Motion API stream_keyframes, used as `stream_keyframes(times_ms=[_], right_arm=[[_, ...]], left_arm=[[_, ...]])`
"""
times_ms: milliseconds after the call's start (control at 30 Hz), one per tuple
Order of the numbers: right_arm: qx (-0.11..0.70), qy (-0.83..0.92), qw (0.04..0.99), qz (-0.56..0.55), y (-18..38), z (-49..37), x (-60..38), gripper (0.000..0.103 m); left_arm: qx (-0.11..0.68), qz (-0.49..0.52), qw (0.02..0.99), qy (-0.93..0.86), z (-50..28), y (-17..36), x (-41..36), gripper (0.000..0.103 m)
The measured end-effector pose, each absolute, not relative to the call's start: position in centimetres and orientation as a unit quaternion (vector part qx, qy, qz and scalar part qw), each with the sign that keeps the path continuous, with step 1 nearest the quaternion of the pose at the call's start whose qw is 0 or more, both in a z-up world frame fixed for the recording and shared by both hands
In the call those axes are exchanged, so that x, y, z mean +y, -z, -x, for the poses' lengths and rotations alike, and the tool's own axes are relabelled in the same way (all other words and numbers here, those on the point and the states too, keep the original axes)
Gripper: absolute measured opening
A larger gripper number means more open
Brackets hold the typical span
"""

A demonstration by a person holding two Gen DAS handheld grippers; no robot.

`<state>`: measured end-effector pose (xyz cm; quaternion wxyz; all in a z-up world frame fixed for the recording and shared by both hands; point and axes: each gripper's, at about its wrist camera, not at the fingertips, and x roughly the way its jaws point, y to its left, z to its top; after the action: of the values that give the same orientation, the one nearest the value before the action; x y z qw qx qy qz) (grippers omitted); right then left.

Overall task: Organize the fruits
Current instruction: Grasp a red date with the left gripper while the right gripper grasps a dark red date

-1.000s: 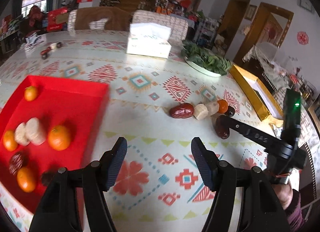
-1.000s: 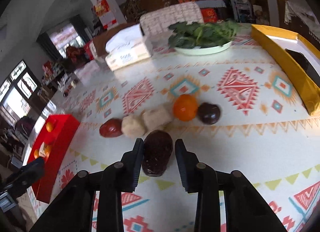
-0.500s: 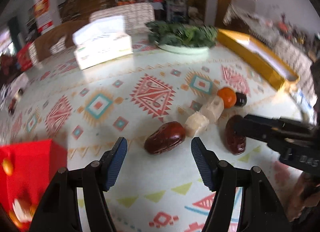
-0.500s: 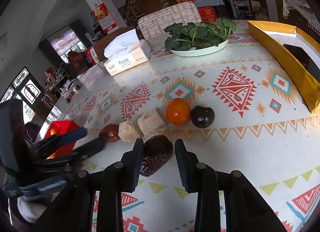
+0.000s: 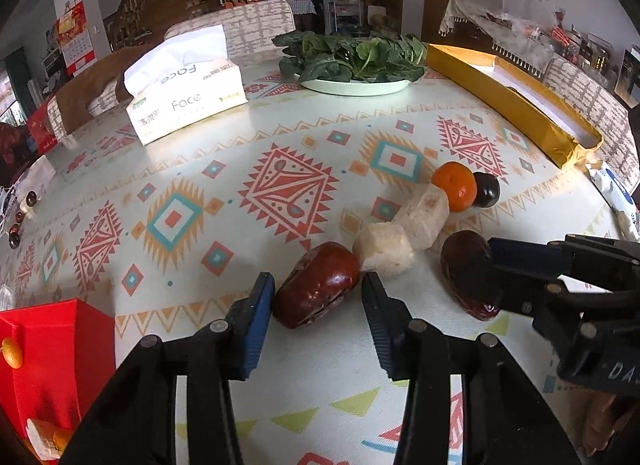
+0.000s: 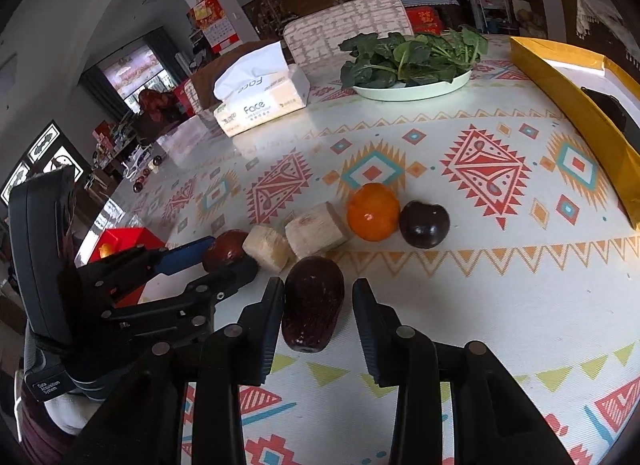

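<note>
A row of fruit lies on the patterned tablecloth: a red date (image 5: 318, 289), two pale sugarcane chunks (image 5: 404, 239), a small orange (image 5: 455, 185) and a dark plum (image 5: 486, 189). My left gripper (image 5: 318, 307) is open with the red date between its fingers. A darker date (image 6: 313, 303) lies in front of the row, between the open fingers of my right gripper (image 6: 318, 315). A gap shows beside it on the right. The red tray (image 5: 48, 349) with small oranges sits at the lower left.
A tissue box (image 5: 186, 91), a plate of spinach (image 5: 352, 65) and a long yellow box (image 5: 508, 101) stand at the far side. Small dark items (image 5: 22, 213) lie at the table's left edge. A white packet (image 5: 616, 189) lies at the right edge.
My left gripper swung from the red tray over to the fruit row and now straddles the red date. My right gripper stays around the dark date, its fingers slightly wider.
</note>
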<state>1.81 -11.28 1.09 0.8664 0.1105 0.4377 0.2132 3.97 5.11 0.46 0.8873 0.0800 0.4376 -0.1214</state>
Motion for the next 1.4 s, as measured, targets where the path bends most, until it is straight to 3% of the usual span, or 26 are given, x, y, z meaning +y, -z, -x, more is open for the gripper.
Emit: stream_keyframes(times_ms=[100, 267, 633, 967, 1033, 1167, 1333, 1367, 1400], right_arm=[[0.442, -0.215, 0.865, -0.100, -0.9, -1.8, -10.9, 0.039], [0.444, -0.217, 0.865, -0.091, -0.8, -1.7, -10.6, 0.037], [0.427, -0.222, 0.872, -0.092, -1.3, -1.3, -10.7, 0.036], [0.425, -0.229, 0.870, -0.097, -1.5, -0.8, -10.5, 0.035], [0.425, -0.229, 0.870, -0.099, -1.5, -0.7, -10.5, 0.035], [0.427, -0.231, 0.868, -0.101, -1.5, -0.8, -10.6, 0.035], [0.444, -0.239, 0.858, -0.097, -0.9, -1.1, -10.0, 0.036], [0.447, -0.239, 0.857, -0.097, -0.8, -1.2, -10.0, 0.036], [0.448, -0.240, 0.856, -0.097, -0.7, -1.2, -9.9, 0.036]], left_arm=[[0.440, -0.074, 0.887, 0.121, -3.7, -0.6, 5.2, 0.027], [0.427, -0.057, 0.896, 0.110, -2.5, -1.6, 5.7, 0.024], [0.411, -0.034, 0.904, 0.108, 1.3, -3.2, 6.3, 0.024], [0.438, -0.049, 0.892, 0.095, 3.0, -1.2, 6.2, 0.024], [0.439, -0.055, 0.892, 0.092, 2.9, -1.0, 6.0, 0.028], [0.439, -0.067, 0.892, 0.090, 2.7, -0.8, 5.6, 0.046], [0.441, -0.062, 0.891, 0.091, 2.4, -0.5, 5.4, 0.046], [0.441, -0.056, 0.891, 0.091, 2.2, -0.5, 5.5, 0.044], [0.442, -0.047, 0.891, 0.094, 2.1, -0.5, 5.6, 0.031]])
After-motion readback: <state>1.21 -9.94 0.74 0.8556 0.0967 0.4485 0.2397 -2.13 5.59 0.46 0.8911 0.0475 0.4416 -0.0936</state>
